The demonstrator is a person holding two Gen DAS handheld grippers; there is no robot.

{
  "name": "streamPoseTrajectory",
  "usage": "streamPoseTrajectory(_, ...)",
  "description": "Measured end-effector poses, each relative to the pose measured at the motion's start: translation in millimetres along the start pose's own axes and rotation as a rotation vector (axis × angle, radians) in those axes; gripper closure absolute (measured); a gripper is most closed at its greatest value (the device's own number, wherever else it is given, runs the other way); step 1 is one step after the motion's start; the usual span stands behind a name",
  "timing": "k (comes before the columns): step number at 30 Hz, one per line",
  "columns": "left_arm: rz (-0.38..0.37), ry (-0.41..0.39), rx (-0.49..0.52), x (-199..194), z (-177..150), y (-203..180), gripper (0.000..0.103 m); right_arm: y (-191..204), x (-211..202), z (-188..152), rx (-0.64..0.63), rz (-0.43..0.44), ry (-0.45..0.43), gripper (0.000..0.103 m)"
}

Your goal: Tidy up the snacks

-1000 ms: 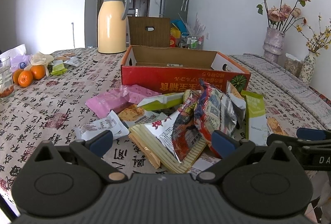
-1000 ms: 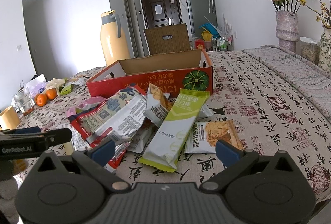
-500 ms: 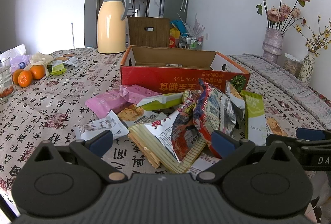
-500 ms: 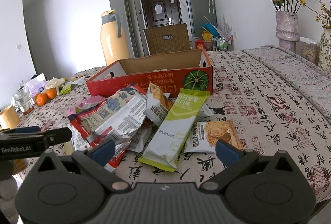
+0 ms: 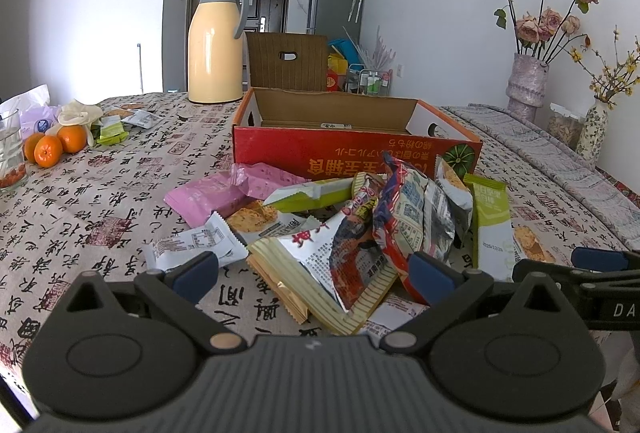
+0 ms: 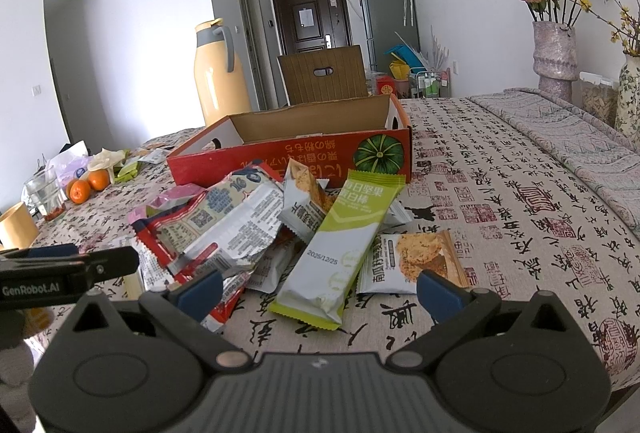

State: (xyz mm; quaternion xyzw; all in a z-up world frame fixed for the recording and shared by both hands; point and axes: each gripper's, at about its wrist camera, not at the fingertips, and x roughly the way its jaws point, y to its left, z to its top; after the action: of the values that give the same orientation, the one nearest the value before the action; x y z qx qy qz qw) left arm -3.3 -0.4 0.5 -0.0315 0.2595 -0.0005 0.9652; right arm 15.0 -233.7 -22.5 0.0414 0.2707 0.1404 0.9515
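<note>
Two claws sit nearest the cameras, both with their blue-padded jaws spread wide and gripping nothing: the left claw [image 5: 312,273] low over the near edge of the snack heap, the right claw [image 6: 320,287] just before a long lime-green bar wrapper [image 6: 340,253]. Both hover above the bench [image 6: 520,217], which is covered in a beige cloth printed with black calligraphy. Just beyond the fingers lies the loose pile of snack packets: a silver-and-red foil bag [image 5: 404,221], a cream striped pack [image 5: 320,285], a white cracker sachet [image 6: 412,265] touching the green bar, and a pink pouch [image 5: 212,193] at the pile's left edge. Behind the pile, close against it, stands the open red cardboard box [image 5: 352,149] with a green pumpkin printed on its front. Farther back on the left are three oranges [image 5: 56,145], and behind the box a tall cream thermos jug [image 5: 216,45].
</note>
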Motion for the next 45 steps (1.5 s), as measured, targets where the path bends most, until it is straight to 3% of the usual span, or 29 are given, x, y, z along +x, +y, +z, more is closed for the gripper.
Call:
streamPoseTrajectory(23, -0.009, -0.014, -0.018, 7, 3, 3, 0.000, -2, 11, 1, -0.003, -0.033, 0.023, 0.000)
streamPoseTrajectory(25, -0.005, -0.016, -0.021, 8, 5, 4, 0.000, -3, 14, 3, -0.002, -0.042, 0.021, 0.004)
streamPoseTrajectory(27, -0.002, -0.017, -0.025, 10, 7, 6, 0.000, -3, 19, 6, -0.005, -0.049, 0.023, 0.017)
streamPoseTrajectory(33, 0.010, -0.016, -0.038, 17, 15, 14, 0.000, -1, 39, 13, -0.003, -0.056, 0.053, 0.034)
streamPoseTrajectory(45, -0.004, -0.016, -0.060, 31, 22, 32, 0.000, 6, 70, 25, -0.017, -0.112, 0.102, 0.042)
